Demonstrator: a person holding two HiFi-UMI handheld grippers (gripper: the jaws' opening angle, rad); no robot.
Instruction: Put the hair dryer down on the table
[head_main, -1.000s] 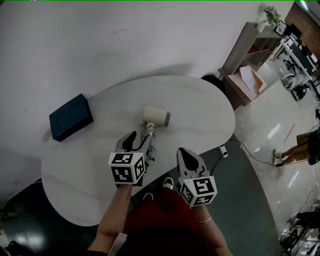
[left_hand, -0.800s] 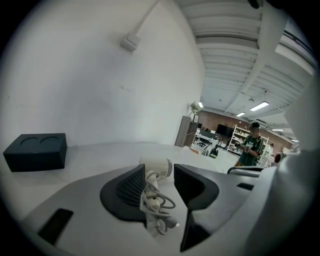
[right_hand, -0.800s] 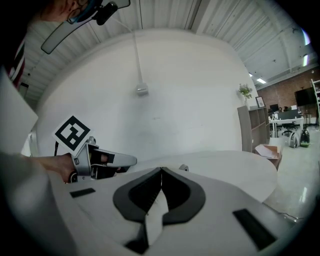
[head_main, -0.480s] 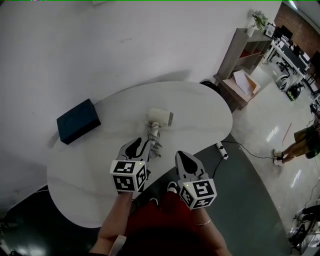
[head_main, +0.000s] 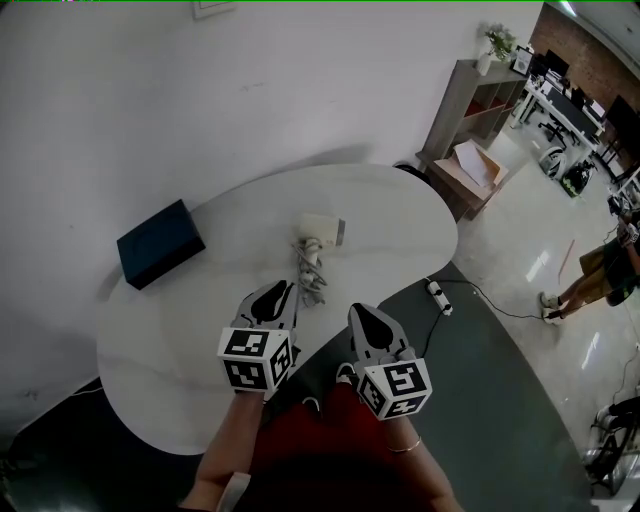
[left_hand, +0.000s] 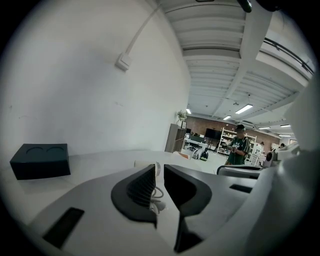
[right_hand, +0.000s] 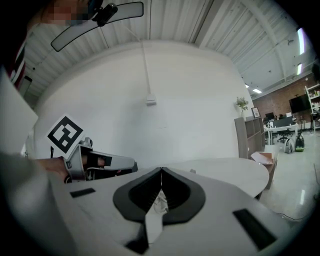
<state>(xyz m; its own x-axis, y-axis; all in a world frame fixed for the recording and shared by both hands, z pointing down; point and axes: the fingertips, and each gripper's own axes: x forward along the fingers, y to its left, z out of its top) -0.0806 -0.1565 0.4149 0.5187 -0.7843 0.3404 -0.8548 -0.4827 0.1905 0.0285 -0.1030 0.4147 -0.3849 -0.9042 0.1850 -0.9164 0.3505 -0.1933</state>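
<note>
The pale hair dryer (head_main: 320, 231) lies on the white oval table (head_main: 180, 350), its grey cord (head_main: 308, 276) bunched on the near side of it. My left gripper (head_main: 275, 296) hovers just short of the cord; its jaws are closing to a narrow gap with nothing between them. In the left gripper view the dryer (left_hand: 145, 163) shows beyond the left gripper (left_hand: 160, 172), apart from the jaws. My right gripper (head_main: 362, 314) is shut and empty at the table's near edge, and its tips meet in the right gripper view (right_hand: 161, 171).
A dark blue box (head_main: 160, 243) sits at the table's left. On the floor to the right are a power strip (head_main: 436, 292) and its cable. A wooden shelf unit (head_main: 470, 100) stands at the back right. A person (head_main: 600, 275) stands at the far right.
My left gripper has drawn back from the hair dryer toward the near edge and its jaws have narrowed. The dryer stays lying on the table. The right gripper has hardly moved.
</note>
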